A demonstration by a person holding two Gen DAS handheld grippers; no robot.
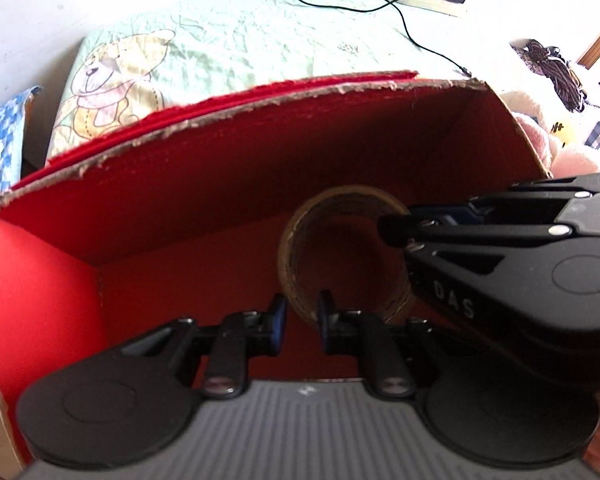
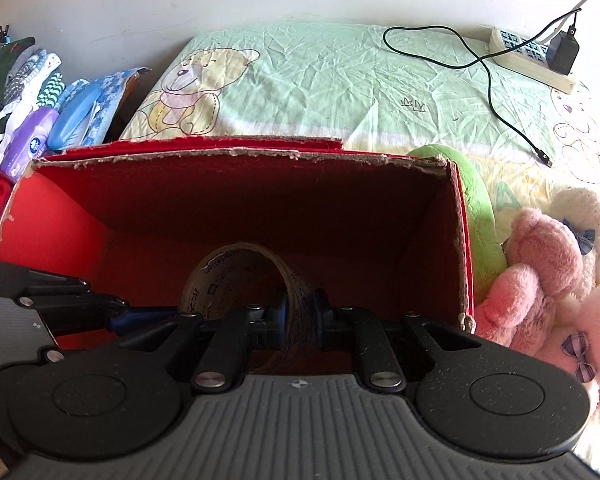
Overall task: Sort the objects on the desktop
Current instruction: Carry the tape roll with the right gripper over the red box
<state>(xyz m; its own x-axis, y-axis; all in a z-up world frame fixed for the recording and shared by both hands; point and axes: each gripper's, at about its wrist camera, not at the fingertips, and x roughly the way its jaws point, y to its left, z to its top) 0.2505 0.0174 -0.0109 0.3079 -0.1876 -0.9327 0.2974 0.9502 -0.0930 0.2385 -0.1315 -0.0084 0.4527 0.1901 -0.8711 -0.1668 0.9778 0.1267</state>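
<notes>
Inside the red box (image 2: 52,216), my right gripper (image 2: 300,320) pinches the wall of the tape roll (image 2: 236,268), while my left gripper (image 1: 302,320) clamps its near rim.

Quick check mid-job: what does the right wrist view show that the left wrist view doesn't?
Right wrist only: the purple tissue pack and folded clothes left of the box, the green plush, and printing inside the tape roll.
Left wrist only: dark striped cloth at far right.
Both: the red box, the right gripper pinching the roll's wall, the left gripper straddling its rim, the power strip.
</notes>
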